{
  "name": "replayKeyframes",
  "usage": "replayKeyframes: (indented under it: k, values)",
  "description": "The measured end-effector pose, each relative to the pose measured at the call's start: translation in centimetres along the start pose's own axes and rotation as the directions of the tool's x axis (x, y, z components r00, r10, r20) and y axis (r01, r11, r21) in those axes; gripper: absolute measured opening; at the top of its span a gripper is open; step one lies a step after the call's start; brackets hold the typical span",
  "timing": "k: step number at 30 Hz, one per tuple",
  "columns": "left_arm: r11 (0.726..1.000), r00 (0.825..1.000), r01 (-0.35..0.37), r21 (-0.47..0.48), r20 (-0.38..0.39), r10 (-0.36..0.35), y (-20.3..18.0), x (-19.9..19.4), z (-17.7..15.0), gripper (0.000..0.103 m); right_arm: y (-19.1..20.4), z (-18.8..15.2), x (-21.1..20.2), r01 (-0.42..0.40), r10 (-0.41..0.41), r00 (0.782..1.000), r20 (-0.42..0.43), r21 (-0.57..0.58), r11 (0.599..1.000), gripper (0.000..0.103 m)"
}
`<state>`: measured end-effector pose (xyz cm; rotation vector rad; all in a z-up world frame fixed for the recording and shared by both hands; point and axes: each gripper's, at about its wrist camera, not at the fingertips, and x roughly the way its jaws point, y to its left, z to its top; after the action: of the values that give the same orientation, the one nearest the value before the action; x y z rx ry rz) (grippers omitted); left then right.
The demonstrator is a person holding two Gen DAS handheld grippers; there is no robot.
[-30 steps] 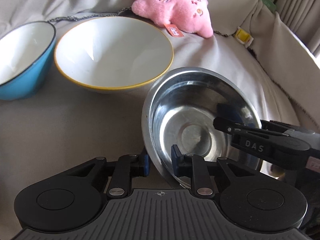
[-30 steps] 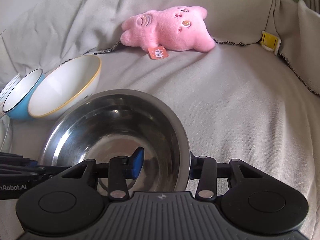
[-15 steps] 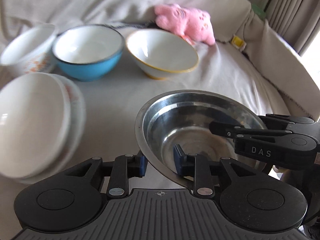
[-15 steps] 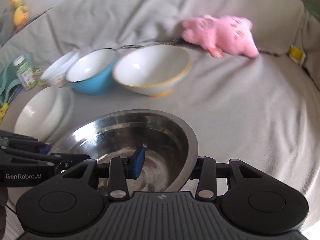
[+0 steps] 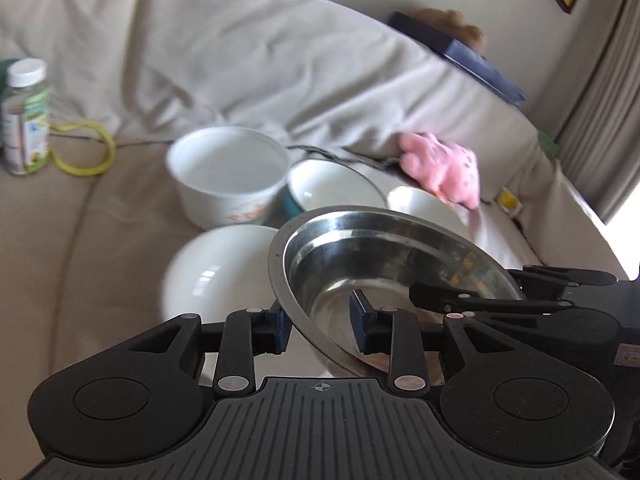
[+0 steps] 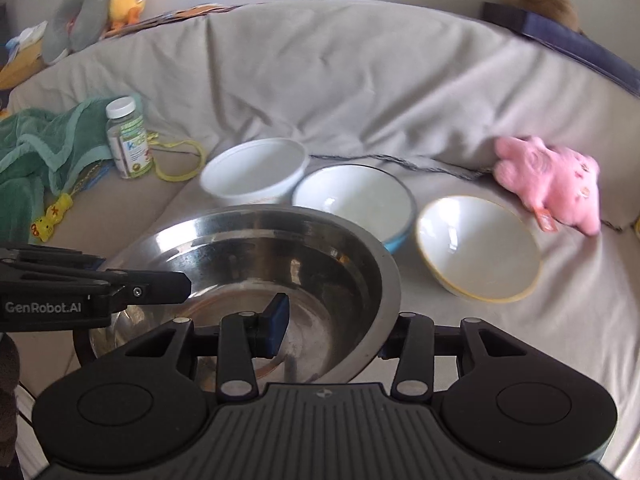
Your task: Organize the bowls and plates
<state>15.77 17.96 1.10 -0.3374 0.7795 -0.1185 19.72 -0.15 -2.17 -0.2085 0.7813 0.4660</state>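
Left wrist view: my left gripper (image 5: 320, 326) straddles the near rim of the steel bowl (image 5: 384, 268), 1 blue pad outside the wall, 1 inside. Its jaws are opening, and there is a visible gap on both sides of the rim, so the pads no longer press on it. My right gripper (image 5: 512, 292) reaches in from the right across the bowl's far rim. Behind sit a white plate (image 5: 212, 276), a white pot with orange print (image 5: 228, 178), a blue bowl (image 5: 332, 192) and a pink plush toy (image 5: 444, 170), all on the sofa (image 5: 80, 240). The bottle's (image 5: 26, 116) label is too blurred to read.

Right wrist view: my right gripper (image 6: 332, 328) spans the steel bowl's (image 6: 280, 256) right wall, jaws opening; whether its pads touch the steel I cannot tell. The left gripper (image 6: 120, 284) carries the words "GenRobot.AI". A yellow-rimmed bowl (image 6: 478, 248) sits on the sofa just right of the blue bowl.
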Motion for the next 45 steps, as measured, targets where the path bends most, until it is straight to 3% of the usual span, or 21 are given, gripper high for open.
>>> replayKeyframes:
  k: [3,10,25,35,45]
  values:
    - [0.998,0.998,-0.056,-0.025,0.011,0.056,2.0,-0.6,-0.5,0.034,2.6,0.7,1.4,-0.014,0.014,1.0,-0.013,-0.024,1.0,0.043]
    - [0.991,0.999,-0.053,-0.121,-0.013,0.052,6.4,-0.1,-1.0,0.034,5.8,1.2,4.4,-0.026,0.021,0.998,-0.065,-0.066,0.998,0.043]
    - [0.994,0.997,-0.06,-0.086,-0.055,0.056,5.3,2.1,-1.1,0.033,4.4,0.3,5.7,-0.022,0.019,0.994,-0.105,-0.03,0.999,0.043]
    - [0.989,0.99,-0.129,-0.074,-0.067,0.124,6.0,3.2,-1.6,0.027,5.3,0.0,6.8,-0.031,0.026,0.993,-0.111,-0.05,0.998,0.044]
    - [0.989,0.995,-0.093,-0.115,-0.051,0.088,7.0,2.6,-1.7,0.023,5.3,0.1,6.9,-0.027,0.021,0.993,-0.112,-0.044,0.999,0.044]
